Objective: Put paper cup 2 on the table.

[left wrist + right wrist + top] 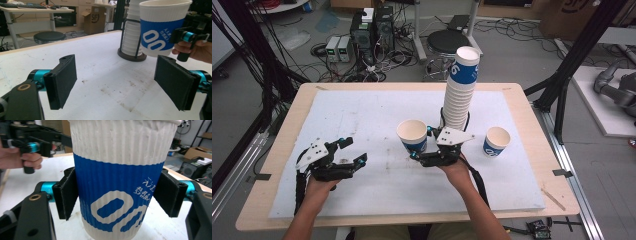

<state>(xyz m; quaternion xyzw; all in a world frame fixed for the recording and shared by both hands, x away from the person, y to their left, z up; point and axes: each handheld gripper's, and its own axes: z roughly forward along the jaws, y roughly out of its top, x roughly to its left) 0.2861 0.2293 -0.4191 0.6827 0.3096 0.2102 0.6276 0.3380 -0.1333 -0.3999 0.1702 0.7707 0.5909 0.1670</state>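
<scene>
Even indoor light, perhaps slightly soft.

The high view looks forward and down from above the person's near side onto the whole pale foam-topped wooden table (362, 115), with the cluttered floor beyond. The left gripper view sits low near the table's left, facing right and far across the surface toward the tall stack of white ribbed paper cups (131, 32), also seen in the high view (459, 95). The right gripper view is very close to the blue-banded white paper cup (117, 185), which all three views share (413, 136) (161, 27).
</scene>
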